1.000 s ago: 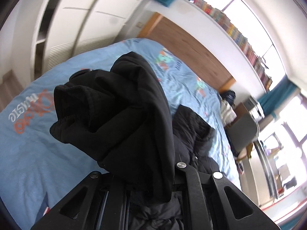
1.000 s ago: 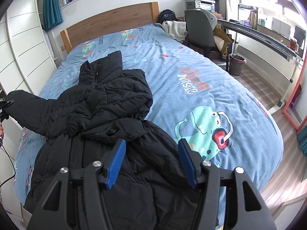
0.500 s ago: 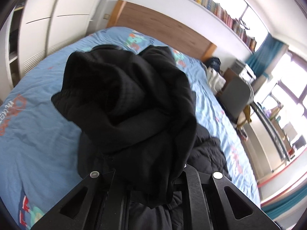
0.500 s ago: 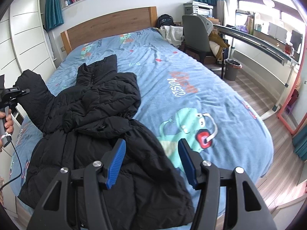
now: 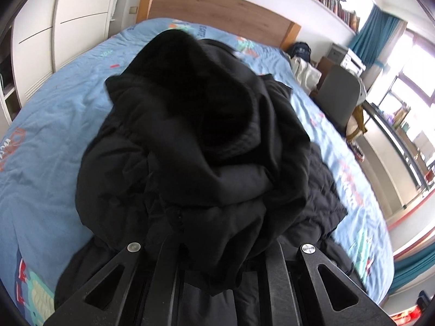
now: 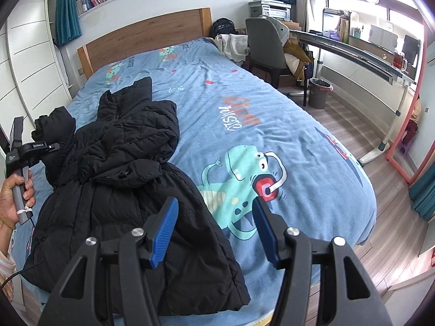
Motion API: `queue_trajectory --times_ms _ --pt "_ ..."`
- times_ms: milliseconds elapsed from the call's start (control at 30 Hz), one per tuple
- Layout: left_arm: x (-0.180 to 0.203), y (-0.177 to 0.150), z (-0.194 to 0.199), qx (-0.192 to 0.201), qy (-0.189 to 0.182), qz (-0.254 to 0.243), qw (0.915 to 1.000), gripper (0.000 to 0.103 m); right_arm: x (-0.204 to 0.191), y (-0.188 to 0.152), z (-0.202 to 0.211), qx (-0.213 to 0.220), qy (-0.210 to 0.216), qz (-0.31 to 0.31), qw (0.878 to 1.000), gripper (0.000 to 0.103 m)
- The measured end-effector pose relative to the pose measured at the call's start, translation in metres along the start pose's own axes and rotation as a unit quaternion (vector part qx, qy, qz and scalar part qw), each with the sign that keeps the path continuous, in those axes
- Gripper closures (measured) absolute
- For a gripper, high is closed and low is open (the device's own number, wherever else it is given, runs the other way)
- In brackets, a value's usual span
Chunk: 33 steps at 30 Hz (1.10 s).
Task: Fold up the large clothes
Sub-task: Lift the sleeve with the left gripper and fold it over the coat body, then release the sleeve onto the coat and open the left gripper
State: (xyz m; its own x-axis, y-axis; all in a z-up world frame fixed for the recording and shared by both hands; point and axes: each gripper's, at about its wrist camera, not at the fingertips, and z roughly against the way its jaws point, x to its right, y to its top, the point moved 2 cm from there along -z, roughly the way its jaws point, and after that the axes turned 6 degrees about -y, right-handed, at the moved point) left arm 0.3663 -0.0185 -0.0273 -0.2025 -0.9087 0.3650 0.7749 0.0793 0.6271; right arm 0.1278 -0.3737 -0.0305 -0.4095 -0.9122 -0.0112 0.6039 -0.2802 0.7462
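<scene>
Folding the sleeve (image 5: 190,114) across the body looks to be the step in hand: the left gripper (image 5: 217,247) has its jaws clamped on a bunch of the black cloth, which fills most of the left wrist view and hangs over the jaws so that the grip point itself is hidden. From the right wrist view the left gripper (image 6: 32,149) is seen at the far left edge, held in the person's left hand (image 6: 16,198), with the sleeve (image 6: 54,127) raised beside the shoulder of the black puffer coat (image 6: 122,179). The coat lies spread on the blue bed (image 6: 299,141), collar toward the wooden headboard (image 6: 144,38) and hem toward the foot, near the bed's left side. The right gripper (image 6: 214,231) hovers above the coat's lower hem with its blue-padded jaws apart and nothing between them. By my reading, the next move calls for carrying the sleeve over the chest and laying it flat along the coat's middle before letting go, while the free gripper could pin or smooth the body so the slippery quilted cloth does not shift or bunch.
</scene>
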Motion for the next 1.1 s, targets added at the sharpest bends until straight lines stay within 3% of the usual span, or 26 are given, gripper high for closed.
queue_trajectory --times_ms 367,500,633,900,1100 --pt "0.009 -0.034 -0.020 -0.047 0.040 -0.030 0.9976 0.092 0.021 -0.014 0.001 -0.008 0.003 -0.017 1.000 0.048" --pt "0.010 -0.041 -0.020 -0.060 0.041 -0.025 0.9971 0.083 0.023 -0.017 0.003 -0.006 0.004 -0.018 1.000 0.048" --pt "0.013 -0.049 -0.011 -0.068 0.022 -0.023 0.9972 0.063 0.029 -0.022 0.004 -0.004 0.008 -0.029 1.000 0.048" --pt "0.027 -0.064 0.017 -0.082 -0.011 -0.058 0.9949 0.056 0.017 -0.033 0.005 -0.009 0.026 -0.026 0.999 0.048" --pt "-0.002 -0.060 0.049 -0.055 -0.001 -0.049 0.9973 0.052 -0.018 -0.032 0.005 -0.013 0.041 0.007 0.999 0.048"
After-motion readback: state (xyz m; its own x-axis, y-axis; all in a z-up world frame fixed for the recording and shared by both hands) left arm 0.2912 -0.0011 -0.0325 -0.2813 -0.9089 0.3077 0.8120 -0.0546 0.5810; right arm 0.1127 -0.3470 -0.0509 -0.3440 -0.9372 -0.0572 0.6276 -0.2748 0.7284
